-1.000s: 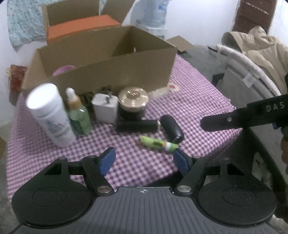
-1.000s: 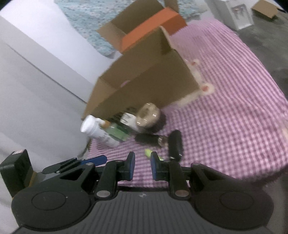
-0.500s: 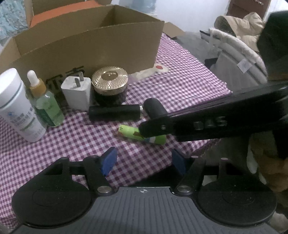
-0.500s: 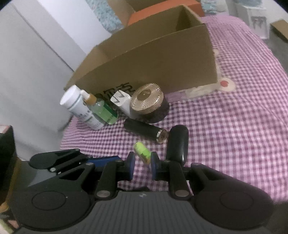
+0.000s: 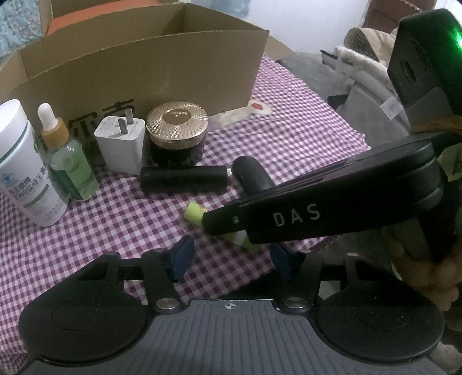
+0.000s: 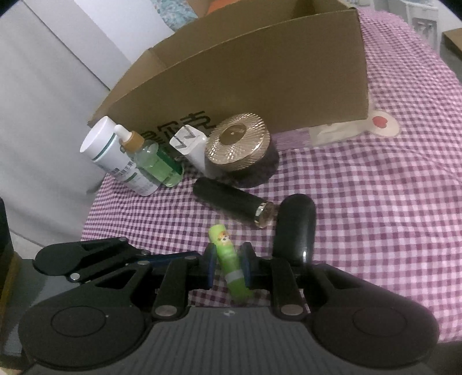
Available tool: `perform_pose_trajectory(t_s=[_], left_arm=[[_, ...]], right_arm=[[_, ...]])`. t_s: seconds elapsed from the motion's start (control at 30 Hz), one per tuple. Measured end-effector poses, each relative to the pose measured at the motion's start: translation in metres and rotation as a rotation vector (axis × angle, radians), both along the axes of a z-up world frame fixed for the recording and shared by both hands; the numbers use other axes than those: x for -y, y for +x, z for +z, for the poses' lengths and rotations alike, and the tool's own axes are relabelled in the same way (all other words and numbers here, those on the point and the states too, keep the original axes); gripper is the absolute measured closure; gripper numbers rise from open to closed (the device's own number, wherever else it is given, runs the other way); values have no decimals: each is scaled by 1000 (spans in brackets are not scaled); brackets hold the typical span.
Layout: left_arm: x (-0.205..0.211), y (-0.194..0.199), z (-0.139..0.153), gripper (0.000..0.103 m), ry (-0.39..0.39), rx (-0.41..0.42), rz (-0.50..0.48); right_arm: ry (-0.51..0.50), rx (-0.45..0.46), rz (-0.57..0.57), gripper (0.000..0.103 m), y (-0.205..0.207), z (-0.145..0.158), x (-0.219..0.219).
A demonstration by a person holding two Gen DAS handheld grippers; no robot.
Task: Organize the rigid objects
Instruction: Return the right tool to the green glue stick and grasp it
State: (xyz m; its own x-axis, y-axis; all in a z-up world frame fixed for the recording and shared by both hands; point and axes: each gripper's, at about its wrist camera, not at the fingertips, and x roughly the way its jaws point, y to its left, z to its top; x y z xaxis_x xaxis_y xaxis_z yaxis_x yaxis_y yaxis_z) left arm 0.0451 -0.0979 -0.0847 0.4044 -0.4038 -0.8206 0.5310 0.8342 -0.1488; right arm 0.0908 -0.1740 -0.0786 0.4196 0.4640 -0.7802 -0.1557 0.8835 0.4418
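A small green tube (image 6: 229,259) lies on the purple checked tablecloth (image 6: 375,202), and my right gripper (image 6: 228,264) has its blue pads on either side of it, close against it. In the left wrist view the tube (image 5: 196,213) is partly hidden by the right gripper's body (image 5: 317,213). My left gripper (image 5: 231,255) is open and empty just in front of the tube. Behind it lie a black cylinder (image 6: 231,203) and a black oval case (image 6: 294,228). A gold-lidded jar (image 6: 239,144), white charger (image 6: 190,144), dropper bottle (image 6: 153,161) and white bottle (image 6: 112,155) stand before a cardboard box (image 6: 260,75).
The box (image 5: 144,57) is open at the top, with an orange box (image 5: 75,20) behind it. A jacket-covered chair (image 5: 369,57) stands off the table's right edge. The table's near edge lies just under both grippers.
My right gripper has come down and forward onto the green tube, which now sits between its pads. My left gripper has moved closer to the row of objects.
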Motion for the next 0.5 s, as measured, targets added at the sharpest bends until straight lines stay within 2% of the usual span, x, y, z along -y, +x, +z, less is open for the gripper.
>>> perform_pose_trajectory(t_s=[0.5], left_arm=[[-1, 3, -1, 46, -1, 22, -15]], right_arm=[[-88, -13, 115, 83, 15, 1, -20]])
